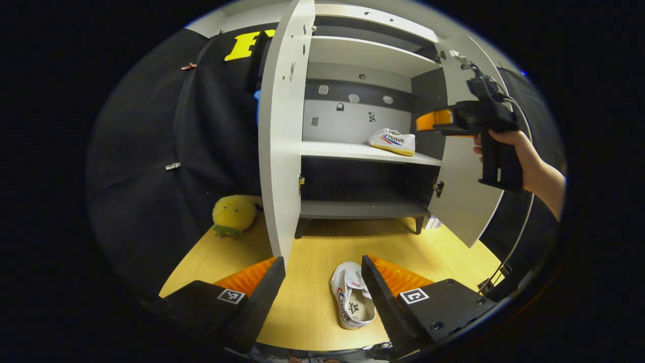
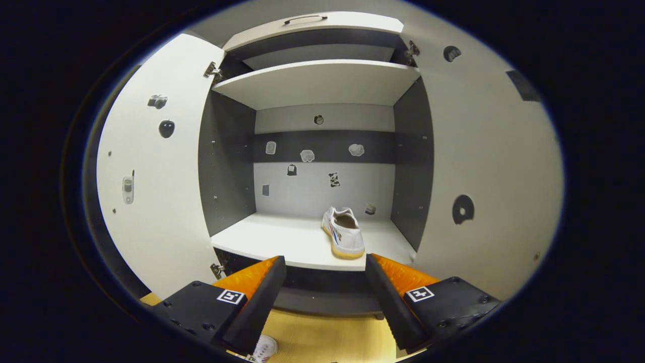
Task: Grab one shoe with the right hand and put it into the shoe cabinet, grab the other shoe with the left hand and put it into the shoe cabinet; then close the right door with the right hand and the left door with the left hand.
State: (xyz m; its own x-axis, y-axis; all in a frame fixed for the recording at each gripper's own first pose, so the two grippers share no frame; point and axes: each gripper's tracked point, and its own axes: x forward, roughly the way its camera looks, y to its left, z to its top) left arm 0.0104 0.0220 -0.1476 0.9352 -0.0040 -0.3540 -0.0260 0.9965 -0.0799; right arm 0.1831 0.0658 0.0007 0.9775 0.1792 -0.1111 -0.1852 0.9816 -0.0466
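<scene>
With 1 shoe already set on the middle shelf of the shoe cabinet, toward that shelf's right end and close to its front edge, the second shoe lay on the wooden floor in front of the cabinet, opening up. The left gripper hung over it with jaws spread wide and empty, the shoe sitting nearer the right finger than the left. The right gripper, also wide open and holding nothing, faced the shelf from just outside, a hand gripping its handle beside the right door. Both doors stood open. An off-centre descent could have nudged the floor shoe aside or pinched only its soft collar, letting it slip. The left door stood close enough that a lifted shoe might have clipped its edge. A yellow plush toy sat by the cabinet's left foot.
</scene>
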